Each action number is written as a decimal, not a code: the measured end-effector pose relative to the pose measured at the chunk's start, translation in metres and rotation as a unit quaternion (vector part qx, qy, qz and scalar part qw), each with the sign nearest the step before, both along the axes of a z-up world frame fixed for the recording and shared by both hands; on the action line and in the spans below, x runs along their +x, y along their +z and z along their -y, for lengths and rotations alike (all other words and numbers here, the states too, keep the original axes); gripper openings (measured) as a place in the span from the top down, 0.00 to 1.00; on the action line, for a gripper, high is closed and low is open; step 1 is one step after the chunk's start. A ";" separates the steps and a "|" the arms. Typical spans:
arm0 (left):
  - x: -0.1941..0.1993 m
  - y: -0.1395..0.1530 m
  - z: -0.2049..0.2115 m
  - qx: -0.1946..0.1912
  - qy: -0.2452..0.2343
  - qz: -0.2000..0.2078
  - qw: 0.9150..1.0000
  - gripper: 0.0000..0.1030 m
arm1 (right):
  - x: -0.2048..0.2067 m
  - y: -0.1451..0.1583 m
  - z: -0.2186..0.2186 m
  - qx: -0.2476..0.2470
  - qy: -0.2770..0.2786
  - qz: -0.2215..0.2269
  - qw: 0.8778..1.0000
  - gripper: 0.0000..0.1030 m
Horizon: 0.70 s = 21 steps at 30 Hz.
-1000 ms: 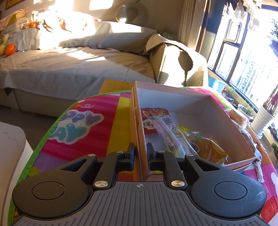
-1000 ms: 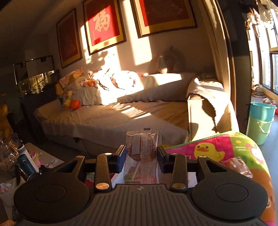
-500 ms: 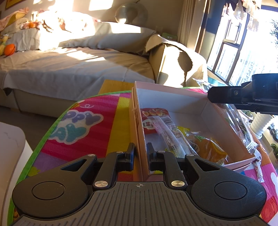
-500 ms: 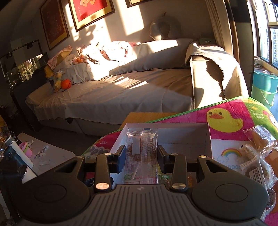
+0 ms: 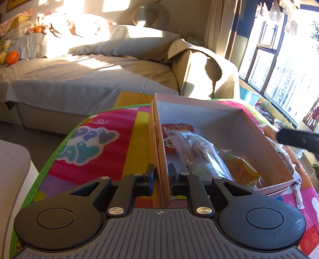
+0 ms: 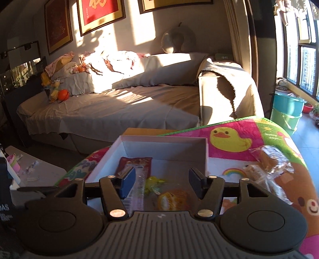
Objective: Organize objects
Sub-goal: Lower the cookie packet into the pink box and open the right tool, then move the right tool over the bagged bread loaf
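Left tool (image 5: 161, 175) angles down, clamping the box (image 5: 199, 103) wall; right tool (image 6: 161, 181), jaws just opened wide, empty, above snacks (image 6: 171, 199); bright mat (image 5: 95, 143) on tabletop, sofa (image 6: 119, 107) at twelve o'clock

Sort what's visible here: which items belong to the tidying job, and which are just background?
Job: pink box, clamped at its wall by the left gripper; snack packets inside; loose packets on the mat; right gripper, jaws just opened, empty.

Background: sofa, framed pictures, buckets, orange ball.
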State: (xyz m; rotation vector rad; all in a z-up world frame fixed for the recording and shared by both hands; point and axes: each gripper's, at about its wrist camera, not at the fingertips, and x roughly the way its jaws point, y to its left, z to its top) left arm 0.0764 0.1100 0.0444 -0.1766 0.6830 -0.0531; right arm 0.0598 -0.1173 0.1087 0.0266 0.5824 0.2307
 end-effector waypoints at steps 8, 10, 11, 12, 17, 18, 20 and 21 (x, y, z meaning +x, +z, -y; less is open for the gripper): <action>0.004 0.000 0.007 0.010 0.000 -0.001 1.000 0.85 | -0.046 -0.023 0.066 -0.044 -0.086 -0.012 0.995 0.26; 0.003 -0.001 0.005 0.008 -0.001 -0.001 1.000 0.84 | -0.050 -0.032 0.081 -0.044 -0.109 -0.026 0.993 0.24; 0.003 -0.001 0.004 0.006 -0.001 -0.001 1.000 0.84 | -0.051 -0.037 0.087 -0.044 -0.119 -0.033 0.991 0.24; 0.004 -0.002 0.004 0.005 -0.001 -0.001 1.000 0.84 | -0.052 -0.041 0.093 -0.043 -0.129 -0.040 0.990 0.24; 0.004 -0.003 0.004 0.007 -0.001 -0.002 1.000 0.85 | -0.051 -0.062 0.109 -0.041 -0.158 -0.067 0.984 0.23; 0.004 -0.003 0.004 0.007 -0.001 -0.002 1.000 0.85 | -0.050 -0.065 0.110 -0.040 -0.160 -0.071 0.984 0.22; 0.004 -0.003 0.004 0.007 -0.001 -0.001 1.000 0.85 | -0.047 -0.070 0.111 -0.039 -0.159 -0.076 0.984 0.22; 0.004 -0.003 0.004 0.007 -0.001 -0.001 1.000 0.85 | -0.046 -0.072 0.110 -0.040 -0.159 -0.077 0.983 0.22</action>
